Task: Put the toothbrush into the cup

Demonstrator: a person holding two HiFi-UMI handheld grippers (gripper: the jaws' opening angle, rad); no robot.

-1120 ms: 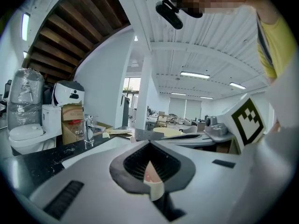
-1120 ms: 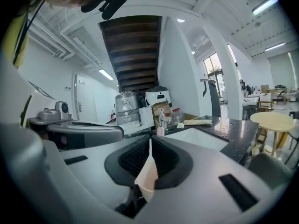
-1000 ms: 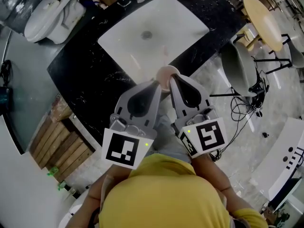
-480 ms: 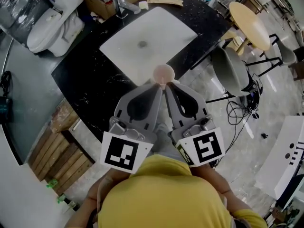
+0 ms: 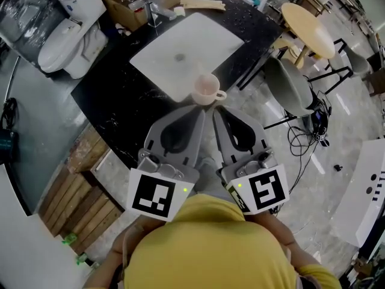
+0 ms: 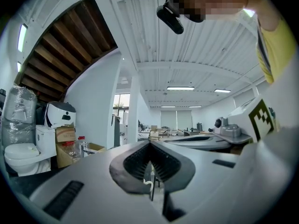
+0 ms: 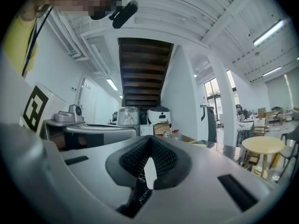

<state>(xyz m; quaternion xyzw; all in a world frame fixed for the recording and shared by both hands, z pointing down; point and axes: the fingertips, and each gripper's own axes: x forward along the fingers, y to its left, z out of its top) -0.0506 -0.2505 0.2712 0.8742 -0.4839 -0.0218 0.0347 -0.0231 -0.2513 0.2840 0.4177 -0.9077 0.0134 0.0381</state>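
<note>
Centrally, a black white-veined stone counter fills the upper middle of the head view. Set in it is a white square basin with a dark drain. A white ceramic toilet stands off the counter's far left corner. A round pale wooden table and a grey shell chair stand to the right, on a glossy floor.

A person in a yellow shirt holds both tools side by side at the near edge of the counter. The left gripper has its jaws together, tips meeting, with only a thin slit lower down and nothing clamped. The right gripper is likewise closed at the tips, and a sliver of white and black background shows through its lower gap.

A pale pink ceramic cup with a side handle stands upright at the basin's near corner, just beyond both sets of tips and not touching them. Whether it rests on the basin rim or on the stone cannot be told. The toothbrush cannot be made out in any view.
</note>
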